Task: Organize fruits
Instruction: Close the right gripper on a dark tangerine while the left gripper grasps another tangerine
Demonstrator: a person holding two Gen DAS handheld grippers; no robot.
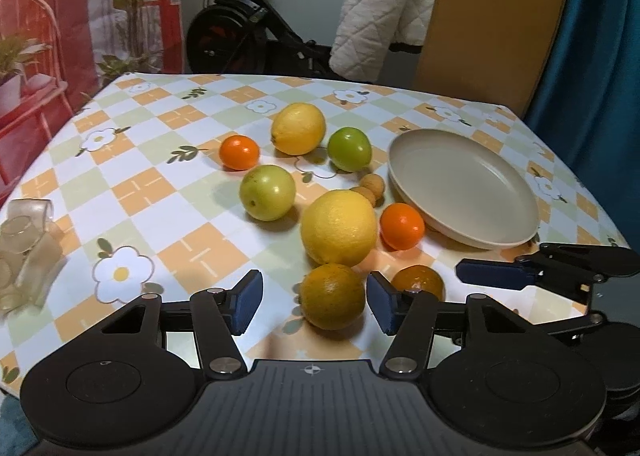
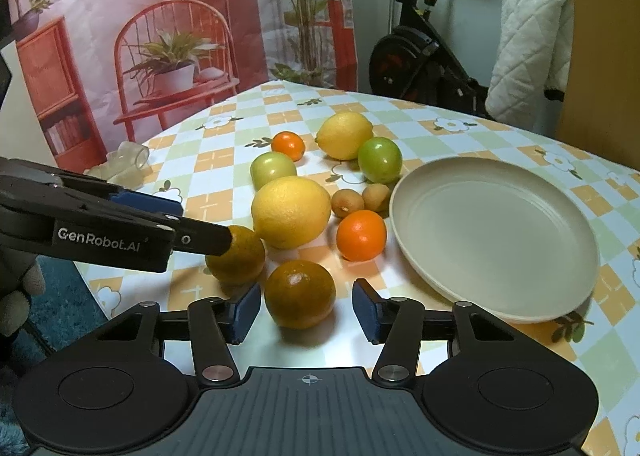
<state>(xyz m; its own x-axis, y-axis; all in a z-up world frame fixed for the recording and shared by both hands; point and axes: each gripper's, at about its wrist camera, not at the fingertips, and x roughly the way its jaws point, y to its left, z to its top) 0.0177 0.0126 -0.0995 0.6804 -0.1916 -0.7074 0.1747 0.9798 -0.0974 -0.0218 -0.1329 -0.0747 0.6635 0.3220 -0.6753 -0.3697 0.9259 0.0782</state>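
On the checked tablecloth lie several fruits beside an empty beige plate (image 1: 464, 184). My left gripper (image 1: 315, 304) is open around a dull yellow-green orange (image 1: 332, 296); its right pad is at the skin, and a gap remains on the left. My right gripper (image 2: 306, 312) is open around a darker brownish orange (image 2: 300, 294), with a gap at its right pad. Further back lie a big lemon (image 1: 338, 228), a bright tangerine (image 1: 402, 226), two small brown fruits (image 1: 370, 188), two green fruits, a second lemon (image 1: 298, 128) and another tangerine (image 1: 239, 152).
Crumpled clear plastic (image 1: 24, 248) lies at the table's left edge. Both grippers work side by side near the front edge, one finger (image 1: 496, 276) of the right showing in the left wrist view. An exercise bike (image 1: 240, 36) and a printed backdrop stand behind the table.
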